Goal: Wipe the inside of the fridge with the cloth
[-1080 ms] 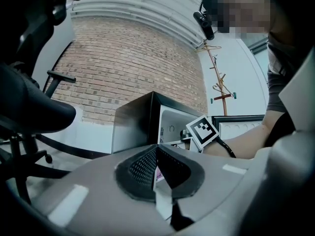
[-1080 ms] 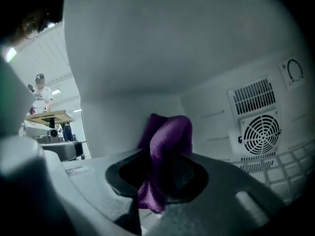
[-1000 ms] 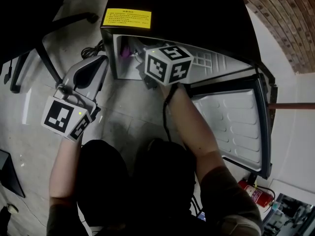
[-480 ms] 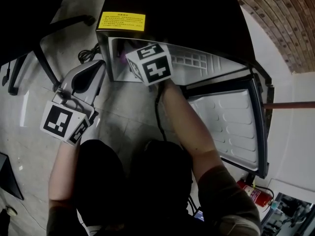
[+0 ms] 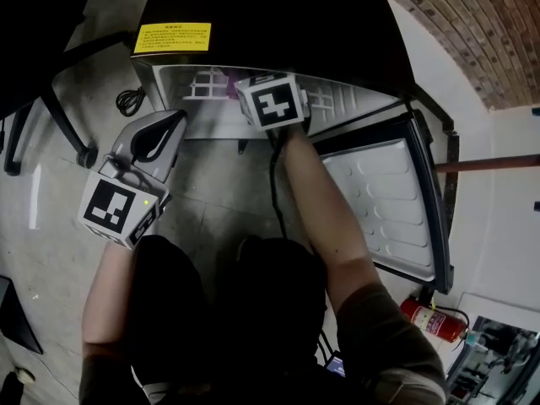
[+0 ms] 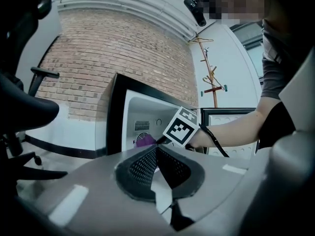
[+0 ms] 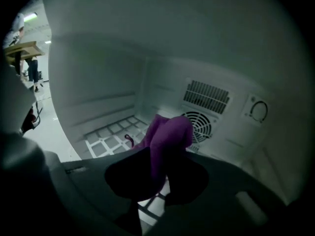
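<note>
Your right tongs (image 7: 158,157) are clamped on the purple cloth (image 7: 170,132), which bunches up past their tips inside the fridge (image 7: 98,77), just in front of the round fan grille (image 7: 201,126) on its back wall. Your left tongs (image 6: 156,150) are pressed together on nothing, outside the fridge.

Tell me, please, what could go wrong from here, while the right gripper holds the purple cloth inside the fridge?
1. The purple cloth bulges out past the jaws of the right gripper, so hard rubbing might pull it free.
2. The cloth is near the round fan grille and the wire shelf, so a loose edge could snag there.
</note>
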### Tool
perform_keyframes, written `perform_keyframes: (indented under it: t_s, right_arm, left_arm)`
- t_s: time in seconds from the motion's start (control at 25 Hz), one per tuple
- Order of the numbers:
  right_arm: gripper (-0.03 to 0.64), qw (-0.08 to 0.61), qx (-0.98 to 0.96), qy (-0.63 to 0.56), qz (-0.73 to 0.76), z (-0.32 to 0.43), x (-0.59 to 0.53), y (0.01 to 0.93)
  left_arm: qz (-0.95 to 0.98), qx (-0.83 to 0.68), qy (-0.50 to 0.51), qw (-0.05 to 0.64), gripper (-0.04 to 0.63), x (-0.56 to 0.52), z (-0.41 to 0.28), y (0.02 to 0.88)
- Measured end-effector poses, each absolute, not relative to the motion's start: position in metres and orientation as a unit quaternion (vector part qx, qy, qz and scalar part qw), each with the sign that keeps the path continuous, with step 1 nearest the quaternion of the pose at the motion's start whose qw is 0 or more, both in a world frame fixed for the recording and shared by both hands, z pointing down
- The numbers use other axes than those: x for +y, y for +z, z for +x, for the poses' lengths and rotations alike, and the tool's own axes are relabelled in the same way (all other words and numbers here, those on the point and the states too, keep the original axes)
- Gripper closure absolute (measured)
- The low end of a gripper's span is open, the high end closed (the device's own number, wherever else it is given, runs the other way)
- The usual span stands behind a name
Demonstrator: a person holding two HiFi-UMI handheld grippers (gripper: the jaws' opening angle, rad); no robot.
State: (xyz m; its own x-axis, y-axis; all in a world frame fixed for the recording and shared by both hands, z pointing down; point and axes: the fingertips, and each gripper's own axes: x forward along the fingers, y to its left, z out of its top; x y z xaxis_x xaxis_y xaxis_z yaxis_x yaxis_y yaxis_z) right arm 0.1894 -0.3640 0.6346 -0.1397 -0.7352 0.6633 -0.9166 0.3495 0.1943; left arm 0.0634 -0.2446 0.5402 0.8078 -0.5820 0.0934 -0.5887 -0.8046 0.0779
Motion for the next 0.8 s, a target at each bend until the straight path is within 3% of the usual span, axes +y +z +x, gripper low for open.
perform_keyframes:
  t_s: [0.4, 0.6, 0.8]
  right_arm:
    - [0.541, 0.369, -0.630, 0.138, 0.669, 0.311, -0.327, 0.631]
    - [0.541, 0.337, -0.613, 0.108, 0.706, 0.330, -0.324, 0.620]
    - [0.540, 0.257, -0.612, 0.070, 0.745, 0.329, -0.318, 0.577]
  left_arm:
    - [0.960, -0.273, 0.038, 0.050, 0.577, -0.248, 0.114, 0.545]
    - [0.961, -0.267, 0.024, 0.063, 0.578, -0.250, 0.135, 0.542]
    - [0.964, -0.260, 0.025, 0.047, 0.577, -0.251, 0.143, 0.537]
